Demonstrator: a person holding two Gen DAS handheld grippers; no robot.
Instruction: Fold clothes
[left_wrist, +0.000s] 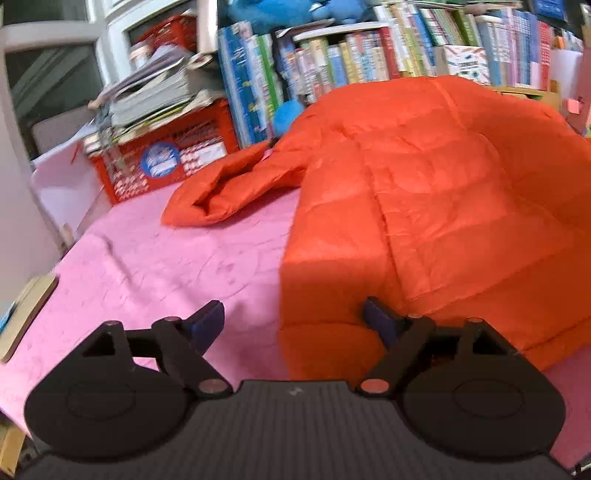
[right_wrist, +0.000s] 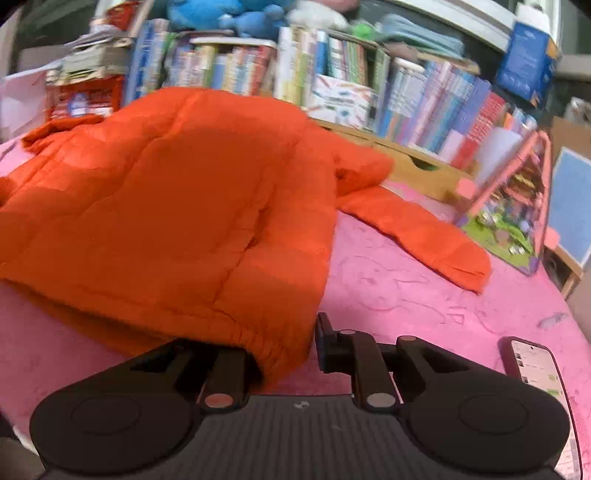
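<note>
Orange quilted puffer jacket (left_wrist: 424, 206) on pink cloth (left_wrist: 155, 258) — left gripper (left_wrist: 293, 319) and right gripper (right_wrist: 280, 343) both spread at hem

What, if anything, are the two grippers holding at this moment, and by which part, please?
Nothing is clamped. The left gripper is open around the orange jacket's hem corner. The right gripper is open too, one finger hidden under the hem's other corner.

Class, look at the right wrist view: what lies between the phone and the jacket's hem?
Only bare pink cloth and the right gripper's far finger separate the phone from the jacket.
</note>
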